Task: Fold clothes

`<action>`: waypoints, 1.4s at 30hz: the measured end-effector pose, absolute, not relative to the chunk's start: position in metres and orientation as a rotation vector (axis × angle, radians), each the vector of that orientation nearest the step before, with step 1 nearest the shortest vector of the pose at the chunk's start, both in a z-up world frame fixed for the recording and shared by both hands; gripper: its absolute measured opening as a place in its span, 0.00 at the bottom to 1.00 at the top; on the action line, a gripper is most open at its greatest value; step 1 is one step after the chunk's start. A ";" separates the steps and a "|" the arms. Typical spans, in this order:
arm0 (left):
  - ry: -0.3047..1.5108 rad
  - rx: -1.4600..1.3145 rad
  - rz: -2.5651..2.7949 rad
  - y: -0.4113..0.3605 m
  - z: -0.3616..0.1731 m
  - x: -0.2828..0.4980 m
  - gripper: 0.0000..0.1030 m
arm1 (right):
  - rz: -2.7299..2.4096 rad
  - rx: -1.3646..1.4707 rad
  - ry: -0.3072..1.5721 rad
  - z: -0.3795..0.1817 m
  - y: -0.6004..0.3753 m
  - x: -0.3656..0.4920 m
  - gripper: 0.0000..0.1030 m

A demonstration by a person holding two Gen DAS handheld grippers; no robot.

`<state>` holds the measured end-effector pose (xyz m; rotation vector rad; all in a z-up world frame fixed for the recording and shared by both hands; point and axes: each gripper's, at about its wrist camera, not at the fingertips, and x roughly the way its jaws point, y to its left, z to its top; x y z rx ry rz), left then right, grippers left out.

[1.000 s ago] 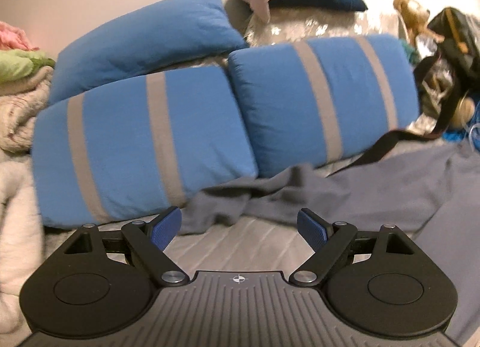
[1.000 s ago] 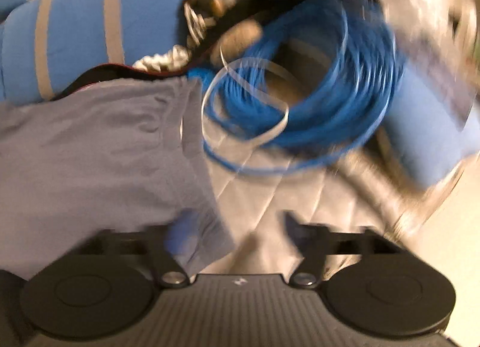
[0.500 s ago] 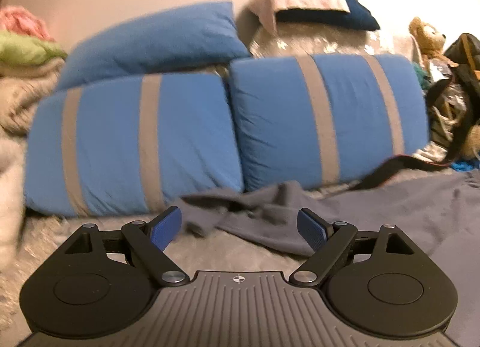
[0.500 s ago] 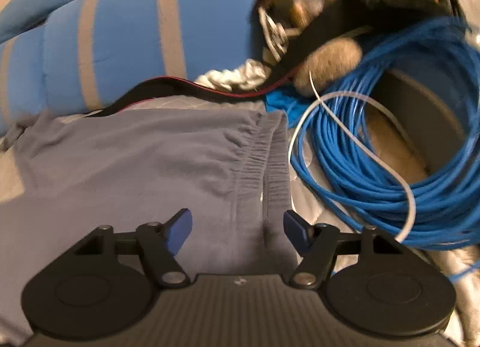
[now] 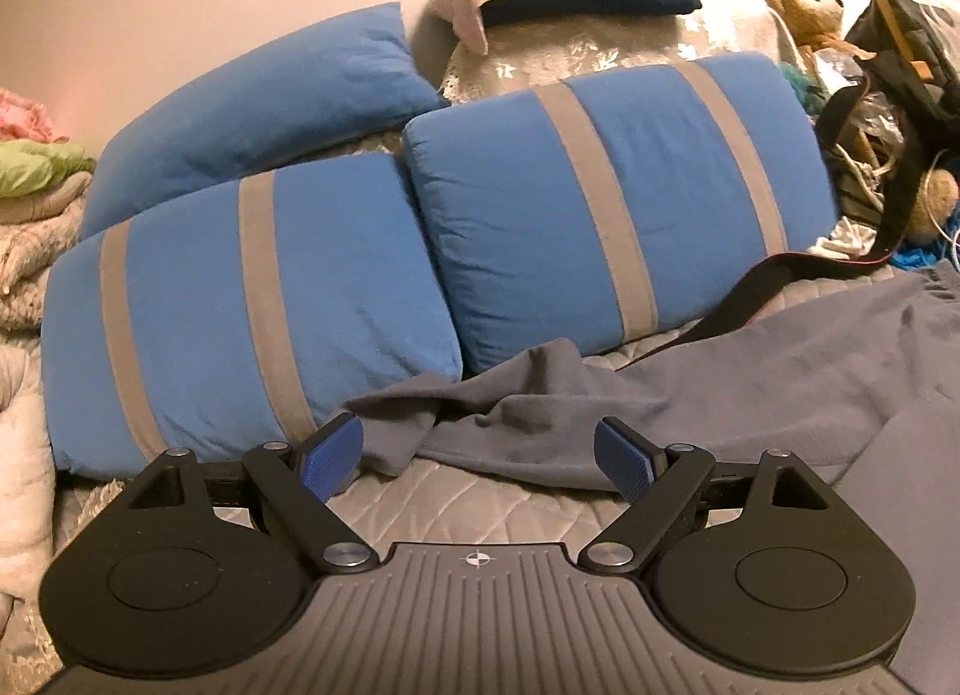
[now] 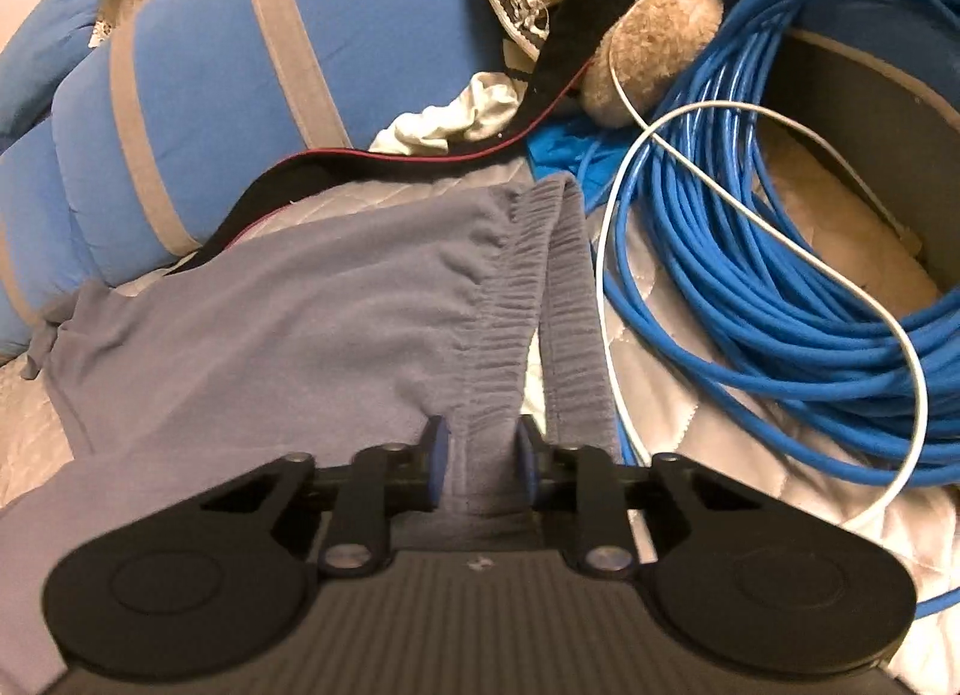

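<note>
Cable coil [image 6: 780,275] crowding waistband's right

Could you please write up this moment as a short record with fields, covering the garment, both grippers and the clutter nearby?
garment: grey sweatpants spread on the quilted bed cover
right gripper: jaws have just been closing, now pinching the elastic waistband
left gripper: open, holding nothing, pointed at the crumpled leg end
beside waistband: coil of blue cable, not touching the gripper
behind garment: blue striped pillows
fold: not yet started
</note>
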<state>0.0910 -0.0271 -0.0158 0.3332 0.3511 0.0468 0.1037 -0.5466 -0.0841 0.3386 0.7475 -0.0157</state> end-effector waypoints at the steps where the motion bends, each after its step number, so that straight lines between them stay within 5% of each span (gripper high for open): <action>1: 0.355 0.331 0.050 -0.027 -0.016 0.092 0.82 | -0.029 0.338 0.746 -0.082 -0.548 0.103 0.08; 33: 0.398 0.304 0.057 -0.021 -0.016 0.094 0.82 | -0.223 0.286 0.774 -0.077 -0.567 0.111 0.07; 34: 0.399 0.302 0.057 -0.020 -0.016 0.094 0.82 | -0.217 0.274 0.791 -0.077 -0.565 0.113 0.10; 36: 0.401 0.299 0.057 -0.018 -0.016 0.093 0.82 | -0.225 0.225 0.825 -0.074 -0.557 0.116 0.40; 38: 0.403 0.298 0.053 -0.017 -0.016 0.093 0.82 | -0.245 0.178 0.823 -0.067 -0.549 0.113 0.54; 39: 0.404 0.297 0.051 -0.017 -0.016 0.093 0.82 | -0.243 0.166 0.808 -0.062 -0.546 0.110 0.73; 42: 0.406 0.297 0.049 -0.016 -0.017 0.093 0.82 | -0.188 0.133 0.744 -0.046 -0.525 0.097 0.90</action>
